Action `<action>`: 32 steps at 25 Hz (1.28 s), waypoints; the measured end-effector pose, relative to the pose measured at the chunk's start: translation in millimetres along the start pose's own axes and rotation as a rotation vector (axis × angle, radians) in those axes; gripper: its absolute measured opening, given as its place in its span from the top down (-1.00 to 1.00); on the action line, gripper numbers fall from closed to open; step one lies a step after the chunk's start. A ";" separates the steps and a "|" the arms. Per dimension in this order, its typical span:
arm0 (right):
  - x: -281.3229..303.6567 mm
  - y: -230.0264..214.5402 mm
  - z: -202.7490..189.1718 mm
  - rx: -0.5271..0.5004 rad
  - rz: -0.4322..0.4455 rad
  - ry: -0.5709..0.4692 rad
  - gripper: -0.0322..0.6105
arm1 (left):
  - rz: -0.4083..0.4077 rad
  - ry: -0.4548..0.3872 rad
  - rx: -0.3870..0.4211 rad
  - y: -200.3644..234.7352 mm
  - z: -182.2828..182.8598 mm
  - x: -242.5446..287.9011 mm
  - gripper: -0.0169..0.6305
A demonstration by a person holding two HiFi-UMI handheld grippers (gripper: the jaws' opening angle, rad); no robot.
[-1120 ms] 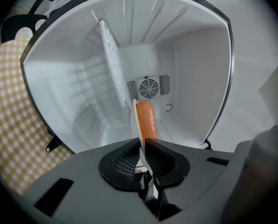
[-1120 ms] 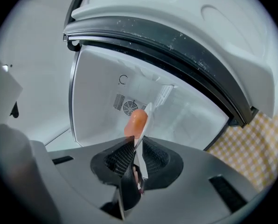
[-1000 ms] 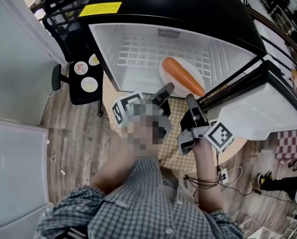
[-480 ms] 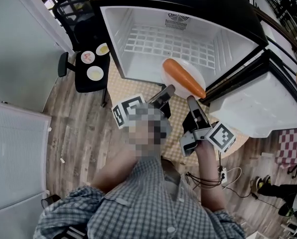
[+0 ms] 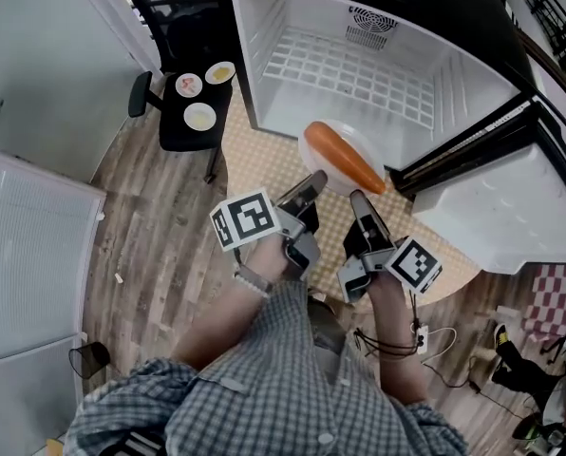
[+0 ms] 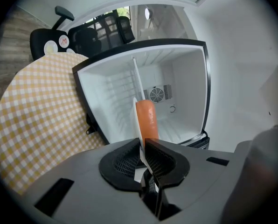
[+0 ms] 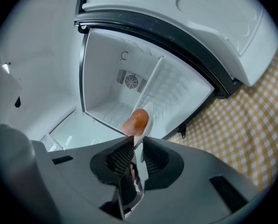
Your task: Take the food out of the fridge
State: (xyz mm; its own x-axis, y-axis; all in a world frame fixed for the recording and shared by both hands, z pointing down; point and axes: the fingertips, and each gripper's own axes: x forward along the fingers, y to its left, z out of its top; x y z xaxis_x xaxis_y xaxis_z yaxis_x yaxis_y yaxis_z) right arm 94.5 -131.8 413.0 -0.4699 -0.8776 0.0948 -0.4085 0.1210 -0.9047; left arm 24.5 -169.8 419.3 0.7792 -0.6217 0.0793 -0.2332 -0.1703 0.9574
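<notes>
An orange, sausage-shaped piece of food (image 5: 345,158) lies on a white plate (image 5: 328,178), held just in front of the open fridge (image 5: 359,65) over the checkered tablecloth (image 5: 250,164). My left gripper (image 5: 315,181) is shut on the plate's near-left rim. My right gripper (image 5: 358,199) is shut on its near-right rim. In the left gripper view the plate (image 6: 135,85) shows edge-on between the jaws, with the food (image 6: 147,119) beyond them. In the right gripper view the food (image 7: 136,120) and the plate's rim (image 7: 146,113) stick out past the jaws.
The fridge's inside is white and bare, with a wire shelf (image 5: 345,69). Its door (image 5: 482,207) stands swung open at the right. A black chair (image 5: 199,103) with three small dishes stands to the left of the fridge. The floor is wooden, and cables lie at the lower right.
Both grippers have drawn back toward me with the plate. The plate and food have come from the fridge's opening out over the checkered cloth.
</notes>
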 end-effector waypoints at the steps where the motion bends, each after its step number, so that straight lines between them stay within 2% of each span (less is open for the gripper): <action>1: 0.4 -2.1 -5.3 0.011 -0.001 0.012 0.75 | 0.008 -0.005 -0.006 4.6 -1.1 -3.5 0.83; 7: 0.9 -17.7 -32.1 0.046 -0.016 0.074 0.74 | 0.058 -0.016 -0.036 33.2 -11.2 -19.6 0.83; 12: -4.4 -45.1 -49.8 0.036 -0.088 0.128 0.74 | 0.104 -0.016 -0.027 56.7 -21.6 -28.3 0.82; 17: -5.6 -65.8 -63.8 0.052 -0.128 0.168 0.74 | 0.154 -0.023 -0.073 82.2 -32.2 -32.0 0.82; 22: -9.1 -89.3 -73.1 0.016 -0.181 0.212 0.74 | 0.195 -0.019 -0.092 103.0 -42.0 -35.6 0.82; 24: -5.8 -91.5 -79.6 0.048 -0.158 0.213 0.74 | 0.214 -0.016 -0.096 111.6 -44.3 -37.9 0.82; 32: 1.1 -118.1 -98.2 0.114 -0.222 0.248 0.74 | 0.271 -0.010 -0.137 145.6 -49.8 -39.2 0.82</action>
State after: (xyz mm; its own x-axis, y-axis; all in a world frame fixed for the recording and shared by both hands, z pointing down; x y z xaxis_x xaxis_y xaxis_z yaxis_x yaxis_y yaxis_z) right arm 65.4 -101.6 560.8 -0.5607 -0.7357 0.3799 -0.4385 -0.1254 -0.8899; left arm -11.0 -132.2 569.4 0.6932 -0.6382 0.3348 -0.3504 0.1075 0.9304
